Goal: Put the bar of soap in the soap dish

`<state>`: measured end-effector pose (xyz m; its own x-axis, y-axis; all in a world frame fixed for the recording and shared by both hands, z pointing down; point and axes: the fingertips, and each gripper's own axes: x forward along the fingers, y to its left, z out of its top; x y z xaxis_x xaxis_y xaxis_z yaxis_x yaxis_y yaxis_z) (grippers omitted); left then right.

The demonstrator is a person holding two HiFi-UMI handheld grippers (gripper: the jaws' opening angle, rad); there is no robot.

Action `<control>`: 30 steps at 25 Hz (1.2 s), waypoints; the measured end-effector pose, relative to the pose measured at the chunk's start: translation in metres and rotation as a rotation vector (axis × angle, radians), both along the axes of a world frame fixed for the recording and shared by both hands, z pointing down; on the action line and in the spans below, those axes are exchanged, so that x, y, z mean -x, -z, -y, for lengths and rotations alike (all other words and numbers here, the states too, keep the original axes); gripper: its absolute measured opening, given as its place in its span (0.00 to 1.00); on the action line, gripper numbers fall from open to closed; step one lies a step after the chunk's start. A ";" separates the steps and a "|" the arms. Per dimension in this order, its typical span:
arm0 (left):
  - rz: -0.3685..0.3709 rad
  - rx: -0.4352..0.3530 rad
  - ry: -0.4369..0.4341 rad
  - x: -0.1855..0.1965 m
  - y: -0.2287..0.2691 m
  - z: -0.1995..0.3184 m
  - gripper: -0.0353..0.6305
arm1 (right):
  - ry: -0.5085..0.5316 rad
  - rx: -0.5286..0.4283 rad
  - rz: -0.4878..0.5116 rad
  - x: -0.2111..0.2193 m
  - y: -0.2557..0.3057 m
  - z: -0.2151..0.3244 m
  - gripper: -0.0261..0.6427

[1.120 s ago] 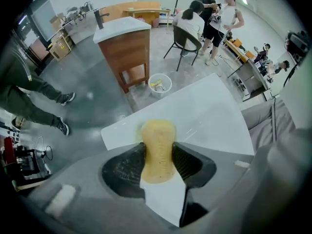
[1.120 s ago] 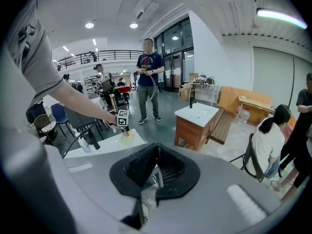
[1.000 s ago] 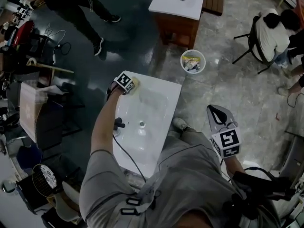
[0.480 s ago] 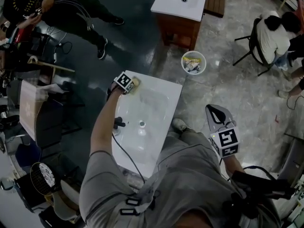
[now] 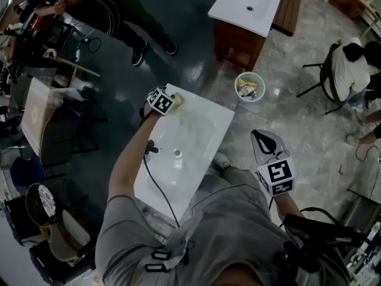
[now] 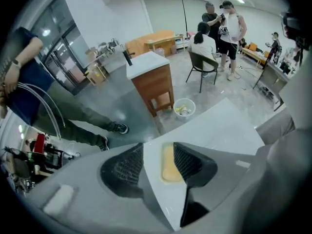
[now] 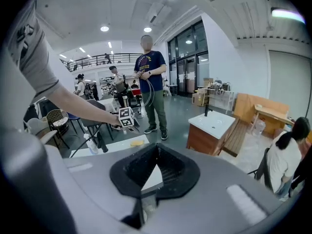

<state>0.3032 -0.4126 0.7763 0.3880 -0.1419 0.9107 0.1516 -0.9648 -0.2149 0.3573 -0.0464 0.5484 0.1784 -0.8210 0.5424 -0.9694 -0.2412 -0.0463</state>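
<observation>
- Where the far corner of the sink [image 5: 205, 133] shows in the left gripper view, the soap [image 6: 169, 164], a yellow rounded bar, lies flat on the white top. A paler rim runs round it, and I cannot tell whether that is the dish.
- In the head view the soap is at 12 o'clock from the drain [image 5: 177, 153], at the basin's far edge.
- The left gripper [image 6: 158, 152] points down over the soap with its jaws spread. The bar shows between the ribbed pads, close by the pad at 3 o'clock [image 6: 189, 161] and well apart from the one at 9 o'clock, so it is not pinched.
- That gripper's cube [image 5: 159, 102] sits just at 9 o'clock of the soap in the head view and bears a black-and-white square pattern.
- A black tap [image 5: 149, 149] stands on the sink's rim at 9 o'clock from the drain.
- The right gripper [image 7: 156, 148] is off the sink, at 3 o'clock from the drain in the head view. Its tips are pressed together on nothing, and a wedge of white sink shows through the gap below them.
- A bucket [image 5: 249, 87] of scraps stands on the floor at 2 o'clock from the drain.
- A white-topped wooden vanity [image 5: 245, 8] stands beyond the bucket at 12 o'clock.
- A standing person [image 7: 150, 82] wears a dark T-shirt whose chest print is too small to read.
- A seated person [image 5: 345, 67] is at 3 o'clock from the bucket.
</observation>
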 end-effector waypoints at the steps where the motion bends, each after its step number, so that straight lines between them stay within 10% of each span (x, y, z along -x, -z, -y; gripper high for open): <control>1: -0.024 -0.035 0.010 0.001 0.009 0.004 0.35 | 0.016 -0.002 -0.002 0.001 0.001 0.007 0.04; 16: -0.485 -0.185 0.295 0.052 0.195 0.007 0.35 | 0.240 -0.070 -0.034 0.009 0.023 0.089 0.04; 30: -0.881 -0.230 0.636 0.258 0.339 -0.059 0.35 | 0.595 -0.180 -0.061 0.146 0.071 0.187 0.04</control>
<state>0.0456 -0.3531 0.4371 0.6831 -0.6751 0.2784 -0.6506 -0.7358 -0.1880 0.2109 -0.2335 0.4775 -0.3115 -0.8668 0.3893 -0.9373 0.3476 0.0240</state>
